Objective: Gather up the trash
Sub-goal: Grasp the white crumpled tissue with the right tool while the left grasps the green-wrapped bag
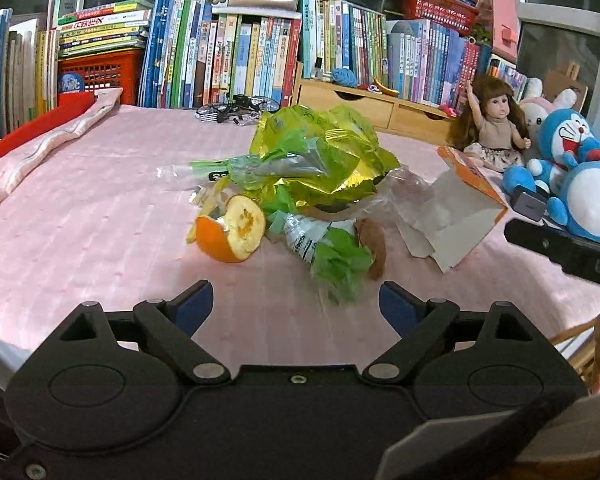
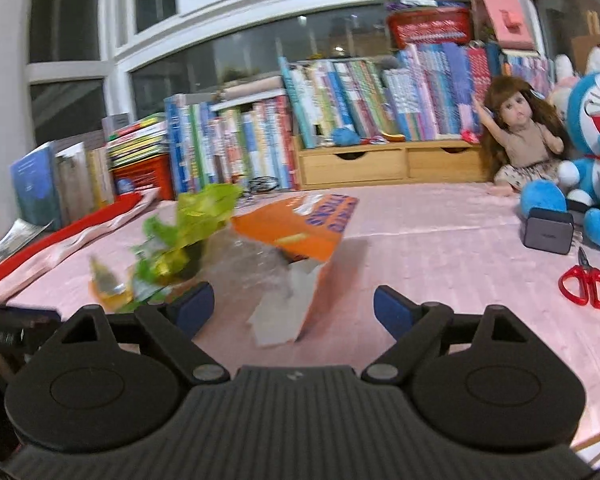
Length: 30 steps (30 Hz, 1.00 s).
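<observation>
A heap of trash lies on the pink tablecloth (image 1: 80, 216): an orange peel (image 1: 230, 232), a crumpled yellow-green foil wrapper (image 1: 320, 152), a green and silver wrapper (image 1: 324, 252), clear plastic film (image 1: 404, 192) and a torn orange carton (image 1: 460, 208). My left gripper (image 1: 296, 304) is open just short of the green wrapper, holding nothing. My right gripper (image 2: 294, 308) is open too, with the flattened end of the orange carton (image 2: 296, 232) between its fingers, untouched. The green wrappers (image 2: 180, 240) show blurred to its left.
Rows of books (image 1: 228, 56) and a wooden drawer unit (image 1: 364, 104) line the back. A doll (image 1: 496, 124) and blue plush toys (image 1: 568, 168) sit at the right, with a dark box (image 2: 548, 232) and red scissors (image 2: 588, 284). A red-edged folded cloth (image 1: 44, 140) lies at the left.
</observation>
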Each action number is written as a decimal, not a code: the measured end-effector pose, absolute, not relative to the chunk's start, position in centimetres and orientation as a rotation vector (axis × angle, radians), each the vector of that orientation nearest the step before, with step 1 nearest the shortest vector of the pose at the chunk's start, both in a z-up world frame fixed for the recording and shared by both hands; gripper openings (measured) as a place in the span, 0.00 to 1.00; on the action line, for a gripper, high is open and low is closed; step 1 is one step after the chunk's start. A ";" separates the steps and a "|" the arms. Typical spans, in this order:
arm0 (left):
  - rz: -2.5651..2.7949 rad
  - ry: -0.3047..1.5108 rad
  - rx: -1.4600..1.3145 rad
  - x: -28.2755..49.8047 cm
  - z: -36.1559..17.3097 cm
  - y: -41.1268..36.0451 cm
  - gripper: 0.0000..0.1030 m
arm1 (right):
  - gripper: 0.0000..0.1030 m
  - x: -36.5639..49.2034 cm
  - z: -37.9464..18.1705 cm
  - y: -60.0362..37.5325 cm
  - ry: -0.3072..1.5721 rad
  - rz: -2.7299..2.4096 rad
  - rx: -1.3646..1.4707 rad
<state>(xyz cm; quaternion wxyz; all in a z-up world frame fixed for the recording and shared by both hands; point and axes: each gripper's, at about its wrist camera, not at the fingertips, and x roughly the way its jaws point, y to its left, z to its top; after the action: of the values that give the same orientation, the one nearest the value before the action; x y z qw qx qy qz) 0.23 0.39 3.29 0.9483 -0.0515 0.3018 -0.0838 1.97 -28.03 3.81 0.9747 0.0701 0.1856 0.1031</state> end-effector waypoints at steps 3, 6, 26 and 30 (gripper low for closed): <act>-0.178 0.624 -0.106 1.6 2.6 -0.6 0.87 | 0.90 3.5 3.5 -28.1 0.384 0.191 0.157; -0.178 0.630 -0.105 2.5 2.0 -1.5 0.87 | 0.90 4.6 3.2 -28.1 0.393 0.167 0.180; -0.164 0.582 -0.062 2.9 1.4 -3.2 0.25 | 0.19 4.2 3.4 -30.0 0.312 -0.039 0.188; -0.185 0.587 -0.069 2.0 1.6 -2.9 0.25 | 0.24 3.6 3.5 -30.1 0.287 -0.125 0.146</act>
<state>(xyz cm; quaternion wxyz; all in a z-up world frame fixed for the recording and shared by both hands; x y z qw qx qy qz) 1.96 -2.90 1.59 0.9525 -0.0338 0.2888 -0.0908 3.65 -30.08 3.47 0.9851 0.0729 0.1428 -0.0620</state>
